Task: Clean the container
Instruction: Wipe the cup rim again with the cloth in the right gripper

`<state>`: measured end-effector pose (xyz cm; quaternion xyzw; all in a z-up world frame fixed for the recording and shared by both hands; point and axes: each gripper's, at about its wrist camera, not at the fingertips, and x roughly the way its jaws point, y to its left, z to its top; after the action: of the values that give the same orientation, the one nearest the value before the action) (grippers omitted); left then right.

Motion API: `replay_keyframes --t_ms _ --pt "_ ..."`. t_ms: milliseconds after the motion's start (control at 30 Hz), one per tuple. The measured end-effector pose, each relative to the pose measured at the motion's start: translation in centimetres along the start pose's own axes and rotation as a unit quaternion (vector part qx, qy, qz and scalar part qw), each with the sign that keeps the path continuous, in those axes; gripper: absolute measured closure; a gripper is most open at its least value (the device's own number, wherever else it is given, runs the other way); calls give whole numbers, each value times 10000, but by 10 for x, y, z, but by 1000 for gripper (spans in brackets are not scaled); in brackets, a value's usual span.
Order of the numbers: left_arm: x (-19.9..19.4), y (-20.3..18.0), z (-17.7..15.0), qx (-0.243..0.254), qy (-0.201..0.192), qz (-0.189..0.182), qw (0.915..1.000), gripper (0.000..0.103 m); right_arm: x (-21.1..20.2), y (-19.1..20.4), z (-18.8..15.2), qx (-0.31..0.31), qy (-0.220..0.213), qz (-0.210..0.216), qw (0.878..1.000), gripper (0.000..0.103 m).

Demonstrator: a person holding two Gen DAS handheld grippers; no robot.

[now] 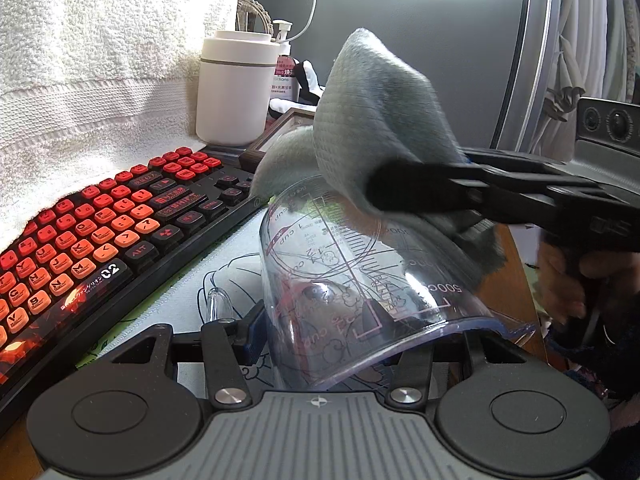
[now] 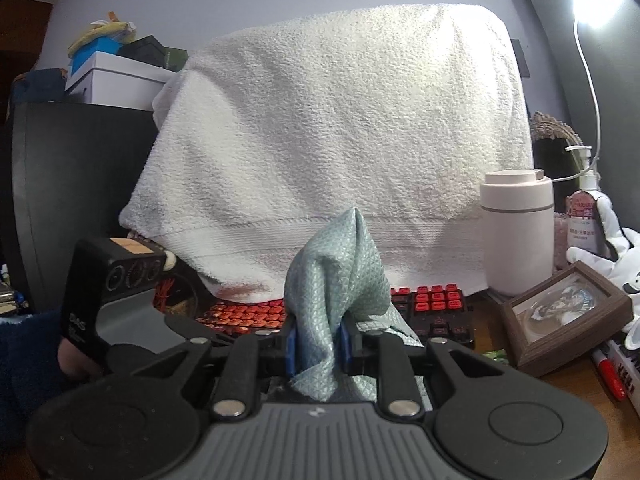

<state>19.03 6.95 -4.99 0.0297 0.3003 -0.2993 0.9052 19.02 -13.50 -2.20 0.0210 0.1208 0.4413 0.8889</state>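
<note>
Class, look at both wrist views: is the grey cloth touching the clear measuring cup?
Touching. In the left wrist view the grey cloth, pinched in the right gripper, drapes onto the upturned base of the clear measuring cup, with no gap visible.

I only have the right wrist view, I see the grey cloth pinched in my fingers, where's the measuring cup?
Observer: The clear measuring cup is gripped by the left gripper, tipped with its mouth toward that camera.
Operator: Is the cloth touching it?
Observer: Yes, the grey cloth held by the right gripper drapes over the cup's raised base end.
Operator: What's under the cup?
Observer: A printed desk mat, beside the red and black keyboard.
</note>
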Motion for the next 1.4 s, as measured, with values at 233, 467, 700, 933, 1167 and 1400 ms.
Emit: replay_keyframes --t_ms 233,467,700,933,1167,1400 --pt "-1 -1 0 -1 -2 2 10000 53 -1 20 -3 -4 66 623 9980 83" --pt "-1 -3 0 11 -2 9 10000 53 1 8 -2 160 50 693 9975 86" --pt "-1 -4 0 12 -4 11 10000 53 2 -4 -2 237 -25 257 9994 86" --pt "-2 -5 0 0 -2 3 10000 53 4 -9 -2 234 -85 -57 9997 83" --pt "-4 -6 0 5 -2 6 10000 53 0 13 -5 38 -9 468 9989 83" --pt "-6 -6 -1 13 -4 13 10000 53 -2 17 -4 -90 75 816 9966 86"
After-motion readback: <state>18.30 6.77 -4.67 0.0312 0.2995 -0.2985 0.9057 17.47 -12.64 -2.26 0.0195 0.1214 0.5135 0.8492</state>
